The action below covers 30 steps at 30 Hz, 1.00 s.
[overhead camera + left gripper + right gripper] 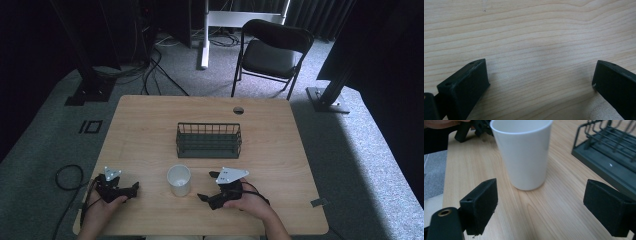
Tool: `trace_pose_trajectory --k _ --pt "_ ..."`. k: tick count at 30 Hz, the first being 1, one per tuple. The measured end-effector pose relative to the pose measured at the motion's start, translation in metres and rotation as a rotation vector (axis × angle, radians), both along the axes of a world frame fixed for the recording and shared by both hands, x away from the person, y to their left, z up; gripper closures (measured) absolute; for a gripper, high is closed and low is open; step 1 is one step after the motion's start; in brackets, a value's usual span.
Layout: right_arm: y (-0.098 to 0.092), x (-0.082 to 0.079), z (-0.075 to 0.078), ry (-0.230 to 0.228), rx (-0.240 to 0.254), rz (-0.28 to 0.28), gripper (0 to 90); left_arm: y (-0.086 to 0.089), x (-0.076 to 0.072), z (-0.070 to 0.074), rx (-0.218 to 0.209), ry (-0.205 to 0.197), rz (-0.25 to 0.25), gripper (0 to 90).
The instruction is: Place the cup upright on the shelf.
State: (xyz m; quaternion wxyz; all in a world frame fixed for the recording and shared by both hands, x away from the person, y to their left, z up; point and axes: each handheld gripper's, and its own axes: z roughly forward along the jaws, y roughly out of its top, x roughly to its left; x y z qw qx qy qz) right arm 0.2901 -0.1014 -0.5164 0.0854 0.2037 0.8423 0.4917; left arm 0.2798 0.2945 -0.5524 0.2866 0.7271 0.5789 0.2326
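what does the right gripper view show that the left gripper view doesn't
Right gripper view: an upright white cup ahead of the open right gripper, a dark wire basket beside it, and the other gripper beyond the cup. Left gripper view: the open left gripper over bare wood. Both share the wooden table.

No readable text, label or number anywhere.
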Motion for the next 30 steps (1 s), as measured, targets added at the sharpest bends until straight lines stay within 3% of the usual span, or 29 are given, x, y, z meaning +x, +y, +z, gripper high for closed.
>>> trace_pose_trajectory --k 13,30 --pt "0.029 0.003 -0.002 -0.024 0.02 0.044 11.7 0.0 0.0 0.0 0.0 0.0 0.0 0.8" --pt "0.056 0.011 -0.001 -0.053 0.069 0.052 11.5 0.0 0.0 0.0 0.0 0.0 0.0 0.8"
